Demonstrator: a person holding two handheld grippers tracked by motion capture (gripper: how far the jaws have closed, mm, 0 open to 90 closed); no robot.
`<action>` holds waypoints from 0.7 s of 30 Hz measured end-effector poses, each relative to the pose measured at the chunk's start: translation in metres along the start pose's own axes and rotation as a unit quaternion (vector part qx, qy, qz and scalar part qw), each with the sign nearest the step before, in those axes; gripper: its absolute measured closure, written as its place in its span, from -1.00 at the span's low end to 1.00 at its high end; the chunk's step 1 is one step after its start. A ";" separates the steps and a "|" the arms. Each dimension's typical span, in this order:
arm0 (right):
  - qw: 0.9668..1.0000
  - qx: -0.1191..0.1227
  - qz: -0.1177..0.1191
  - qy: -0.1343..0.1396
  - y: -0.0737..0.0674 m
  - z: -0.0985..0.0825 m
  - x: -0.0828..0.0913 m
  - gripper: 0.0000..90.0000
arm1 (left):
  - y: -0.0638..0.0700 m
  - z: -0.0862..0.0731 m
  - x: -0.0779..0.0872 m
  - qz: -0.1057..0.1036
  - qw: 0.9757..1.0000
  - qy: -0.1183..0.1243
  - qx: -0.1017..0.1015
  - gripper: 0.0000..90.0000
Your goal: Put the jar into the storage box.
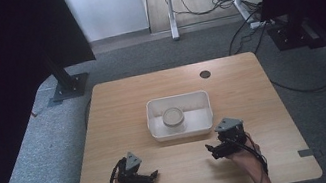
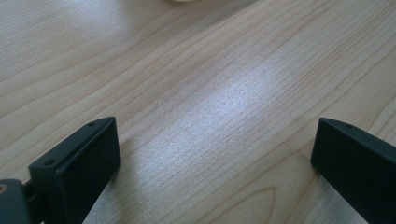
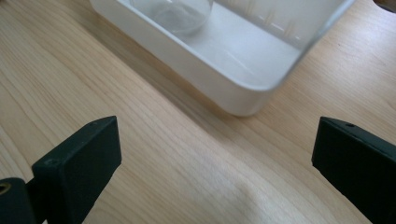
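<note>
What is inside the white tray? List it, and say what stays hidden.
The white tray holds one round clear container with a pale top, near its front wall. The tray floor under the container is covered; the container's contents cannot be told.

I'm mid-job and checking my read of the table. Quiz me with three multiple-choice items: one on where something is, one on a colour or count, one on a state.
1. Where does the round jar stand?
A. Inside the white tray
B. On the bare wood beside the tray
C. Between the right gripper's jaws

2. What colour is the tray?
A. Blue
B. White
C. Black

3. How do the jaws of the left gripper and the right gripper stand?
A. Both shut on the jar
B. Left open, right shut
C. Both open with nothing between them

Answers:
1. A, since the high view shows the jar within the tray walls.
2. B, as its rim and walls are white in the high view and the right gripper view.
3. C, as each gripper view shows its jaws wide apart over bare table.
</note>
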State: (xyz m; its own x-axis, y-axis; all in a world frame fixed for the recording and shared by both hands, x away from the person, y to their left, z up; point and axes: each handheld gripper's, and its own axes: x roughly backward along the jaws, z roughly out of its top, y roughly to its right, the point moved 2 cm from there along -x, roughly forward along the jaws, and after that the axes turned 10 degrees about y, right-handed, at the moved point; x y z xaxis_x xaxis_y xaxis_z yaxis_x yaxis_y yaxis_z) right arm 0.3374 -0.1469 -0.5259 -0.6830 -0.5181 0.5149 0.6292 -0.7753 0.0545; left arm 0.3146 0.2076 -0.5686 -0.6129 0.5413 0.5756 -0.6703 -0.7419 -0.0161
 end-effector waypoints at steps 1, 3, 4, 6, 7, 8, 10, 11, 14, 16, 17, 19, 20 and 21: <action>1.000 0.000 -0.002 -0.001 0.000 -0.002 0.001 -0.98 | 0.000 0.000 0.000 0.000 1.000 0.000 0.000 -0.97; 1.000 -0.001 -0.006 -0.003 0.001 -0.005 0.004 -0.98 | 0.000 0.000 0.000 0.000 1.000 0.000 0.000 -0.97; 1.000 -0.002 -0.007 -0.004 0.002 -0.007 0.005 -0.98 | 0.000 0.000 0.000 0.000 1.000 0.000 0.000 -0.97; 1.000 -0.005 -0.011 -0.006 0.003 -0.011 0.008 -0.99 | 0.000 0.000 0.000 0.000 1.000 0.000 0.001 -0.97; 1.000 -0.006 -0.013 -0.006 0.003 -0.012 0.009 -0.99 | 0.000 0.000 0.000 0.000 1.000 0.000 0.001 -0.97; 1.000 -0.006 -0.014 -0.007 0.004 -0.014 0.010 -0.99 | 0.000 0.000 0.000 0.000 1.000 0.001 0.001 -0.97; 1.000 -0.009 -0.017 -0.008 0.004 -0.017 0.013 -0.99 | 0.000 0.000 0.000 0.000 1.000 0.000 0.001 -0.97; 1.000 -0.011 -0.017 -0.008 0.004 -0.019 0.014 -0.99 | 0.000 0.000 0.000 0.000 1.000 0.000 0.001 -0.97; 1.000 -0.017 -0.020 -0.011 0.005 -0.025 0.018 -0.99 | 0.000 0.000 0.000 0.000 1.000 0.000 0.000 -0.97; 0.999 -0.021 -0.022 -0.011 0.005 -0.028 0.020 -0.99 | 0.000 0.000 0.000 0.000 1.000 0.000 0.000 -0.97; 0.999 -0.024 -0.023 -0.011 0.005 -0.030 0.021 -0.99 | 0.000 0.000 0.000 0.000 1.000 0.000 0.000 -0.97; 0.999 -0.026 -0.027 -0.012 0.006 -0.034 0.023 -0.99 | 0.000 0.000 0.000 0.000 1.000 0.000 0.000 -0.97; 0.999 -0.028 -0.027 -0.012 0.006 -0.036 0.024 -0.99 | 0.000 0.000 0.000 0.000 1.000 0.000 0.000 -0.97; 0.999 -0.029 -0.028 -0.012 0.006 -0.038 0.026 -0.99 | 0.000 0.000 0.000 0.000 1.000 0.000 0.000 -0.97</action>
State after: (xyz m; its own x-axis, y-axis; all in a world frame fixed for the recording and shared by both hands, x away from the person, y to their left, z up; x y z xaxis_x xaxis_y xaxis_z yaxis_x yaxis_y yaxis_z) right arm 0.3096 -0.1788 -0.5452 -0.7073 -0.4642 0.5332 0.5662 -0.8235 0.0342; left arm 0.3146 0.2077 -0.5686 -0.6129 0.5409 0.5760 -0.6704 -0.7418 -0.0167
